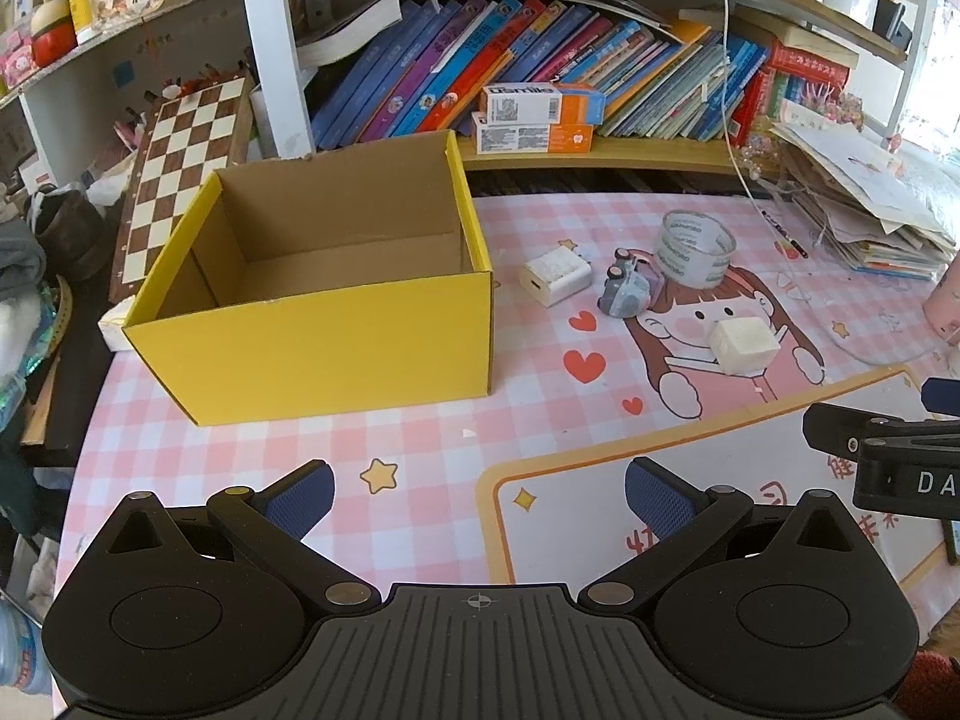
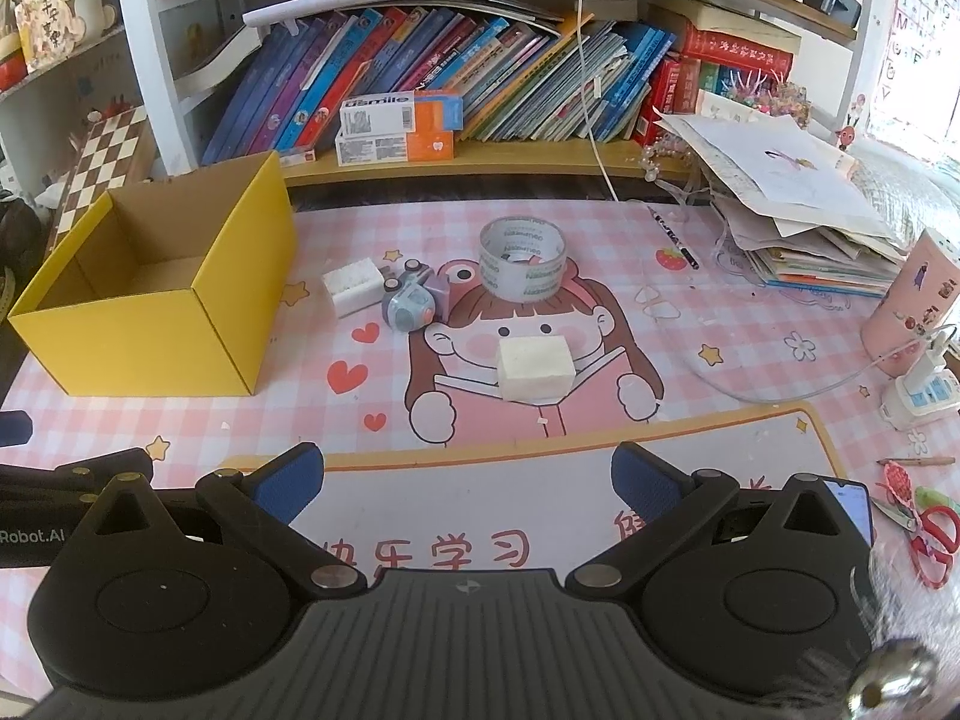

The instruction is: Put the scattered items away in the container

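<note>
A yellow cardboard box (image 1: 312,348), open-topped with nothing inside, stands on the pink checked mat; it also shows at the left of the right wrist view (image 2: 150,336). To its right lie a white charger plug (image 1: 555,276) (image 2: 353,288), a small grey-blue toy camera (image 1: 627,291) (image 2: 414,303), a clear tape roll (image 1: 696,249) (image 2: 523,258) and a white foam block (image 1: 744,343) (image 2: 536,369). My left gripper (image 1: 480,495) is open and empty, in front of the box. My right gripper (image 2: 468,480) is open and empty, in front of the foam block.
A bookshelf with leaning books (image 1: 510,60) runs along the back. A stack of papers (image 2: 798,210) sits at the right, with a pink cup (image 2: 912,306), a power strip (image 2: 918,396) and red scissors (image 2: 933,534). A chessboard (image 1: 180,174) leans left of the box.
</note>
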`<state>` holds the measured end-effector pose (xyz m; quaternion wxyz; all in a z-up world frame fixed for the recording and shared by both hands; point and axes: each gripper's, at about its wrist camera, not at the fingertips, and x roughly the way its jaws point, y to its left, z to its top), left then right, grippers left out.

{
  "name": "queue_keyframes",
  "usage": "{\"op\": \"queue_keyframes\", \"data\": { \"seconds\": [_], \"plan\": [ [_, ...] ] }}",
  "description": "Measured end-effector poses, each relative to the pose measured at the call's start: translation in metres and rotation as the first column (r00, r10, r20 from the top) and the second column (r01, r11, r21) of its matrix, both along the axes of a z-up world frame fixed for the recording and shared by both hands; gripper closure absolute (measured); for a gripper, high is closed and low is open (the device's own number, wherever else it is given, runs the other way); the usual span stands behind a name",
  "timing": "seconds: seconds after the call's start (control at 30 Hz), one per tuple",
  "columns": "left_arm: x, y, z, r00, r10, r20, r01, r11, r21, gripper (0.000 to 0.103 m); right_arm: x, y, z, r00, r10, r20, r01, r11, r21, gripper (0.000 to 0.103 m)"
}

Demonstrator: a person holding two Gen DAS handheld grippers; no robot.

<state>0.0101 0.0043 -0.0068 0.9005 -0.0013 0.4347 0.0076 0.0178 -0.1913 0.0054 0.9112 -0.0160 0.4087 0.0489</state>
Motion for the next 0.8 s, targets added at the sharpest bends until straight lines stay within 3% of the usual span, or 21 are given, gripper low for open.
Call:
{"op": "queue_keyframes", "data": {
  "seconds": [0.8],
  "plan": [
    [0.009,-0.003,-0.006,0.999,-0.01,-0.033,0.009,1.0,-0.025,0.0,0.015,0.001,-0.007,0.999,0.04,-0.03,-0.041,0.999,-0.003,0.0]
  ]
}}
